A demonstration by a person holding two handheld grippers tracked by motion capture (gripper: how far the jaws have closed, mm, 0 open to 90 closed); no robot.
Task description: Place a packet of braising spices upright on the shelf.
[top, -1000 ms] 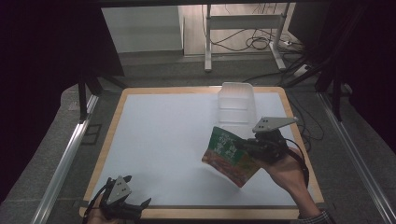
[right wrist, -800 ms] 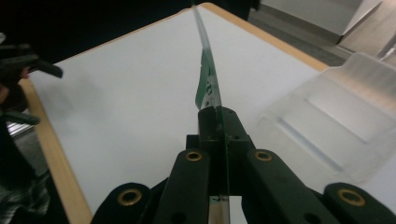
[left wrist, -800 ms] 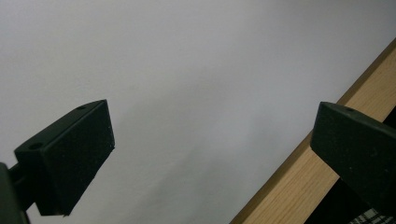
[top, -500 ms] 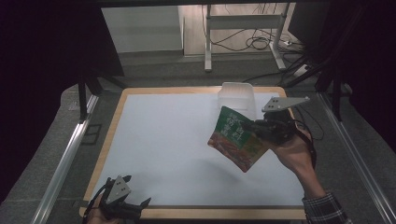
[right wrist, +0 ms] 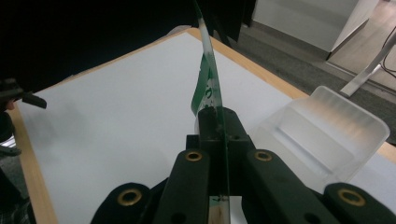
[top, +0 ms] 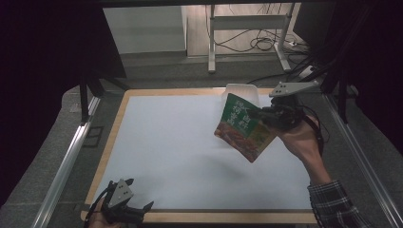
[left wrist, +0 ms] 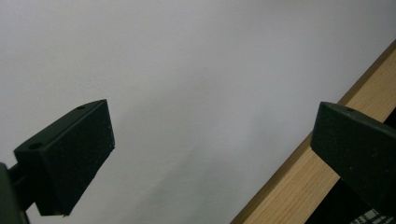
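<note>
A flat green and red food packet [top: 242, 128] hangs in the air over the right side of the white table top [top: 176, 147]. My right gripper [top: 263, 115] is shut on its right edge. In the right gripper view the packet [right wrist: 207, 84] stands edge-on between the closed jaws, with my right gripper [right wrist: 218, 116] clamped on it. A clear plastic tub [top: 241, 92] sits at the far edge of the table, just behind the packet; it shows as a frosted tub [right wrist: 327, 130] to the right in the right gripper view. My left gripper [top: 137, 199] rests at the near left corner, jaws open and apart, nothing between them [left wrist: 210, 140].
The table has a wooden rim [top: 214, 217]. Metal rails [top: 66, 161] run along both sides. A metal frame [top: 247, 23] and cables lie on the floor beyond the far edge.
My right gripper has carried the packet up and toward the far right, nearer the clear tub. The left gripper has not moved.
</note>
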